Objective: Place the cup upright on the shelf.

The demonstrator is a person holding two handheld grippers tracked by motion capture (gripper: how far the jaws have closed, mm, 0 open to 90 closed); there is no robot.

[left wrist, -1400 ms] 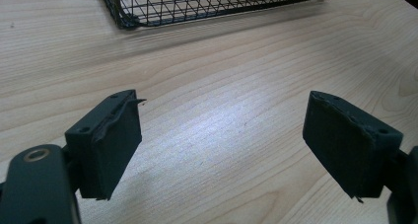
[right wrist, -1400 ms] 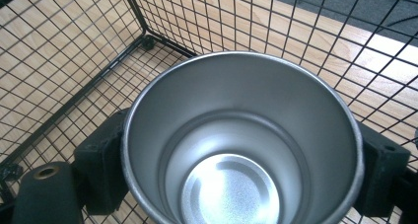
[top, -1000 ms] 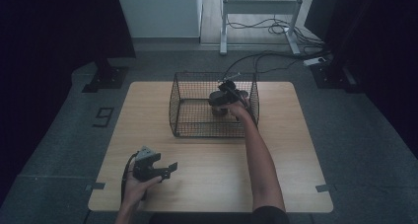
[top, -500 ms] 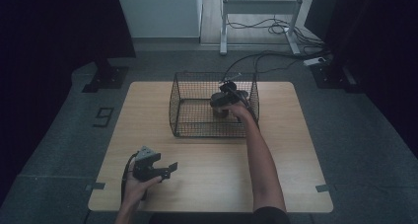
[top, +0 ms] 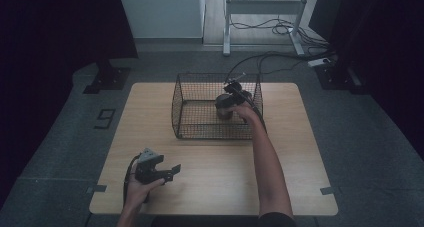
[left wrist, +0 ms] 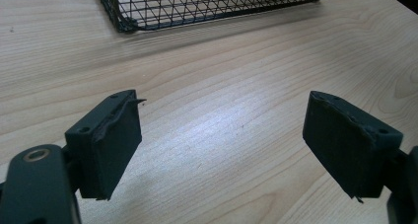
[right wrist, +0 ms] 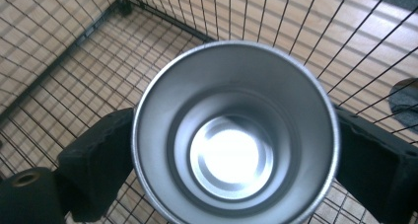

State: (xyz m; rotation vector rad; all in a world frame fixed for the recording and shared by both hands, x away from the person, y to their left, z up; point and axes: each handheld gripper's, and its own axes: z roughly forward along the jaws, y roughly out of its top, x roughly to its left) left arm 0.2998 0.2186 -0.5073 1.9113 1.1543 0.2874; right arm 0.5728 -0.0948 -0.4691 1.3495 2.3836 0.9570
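Observation:
A shiny metal cup [right wrist: 236, 140] stands upright inside the black wire basket [top: 210, 132], near its right side, its mouth facing up at the right gripper's camera. My right gripper [right wrist: 236, 155] reaches down into the basket from above with one black pad on each side of the cup [top: 223, 112]. Its jaws have just been opening, and the pads sit beside the cup wall without squeezing it. My left gripper [left wrist: 222, 145] hovers low over the bare wood near the table's front left [top: 172, 171], open, with nothing between its pads.
The basket sits at the back middle of the wooden table [top: 300, 152]; its near corner [left wrist: 123, 24] shows ahead of the left gripper. The right forearm [top: 265, 162] stretches across the table's right half. Cables [top: 280, 57] and a metal stand lie on the floor beyond.
The right hand has shifted only slightly over the cup in the basket. The left hand and its gripper have stayed where they were.

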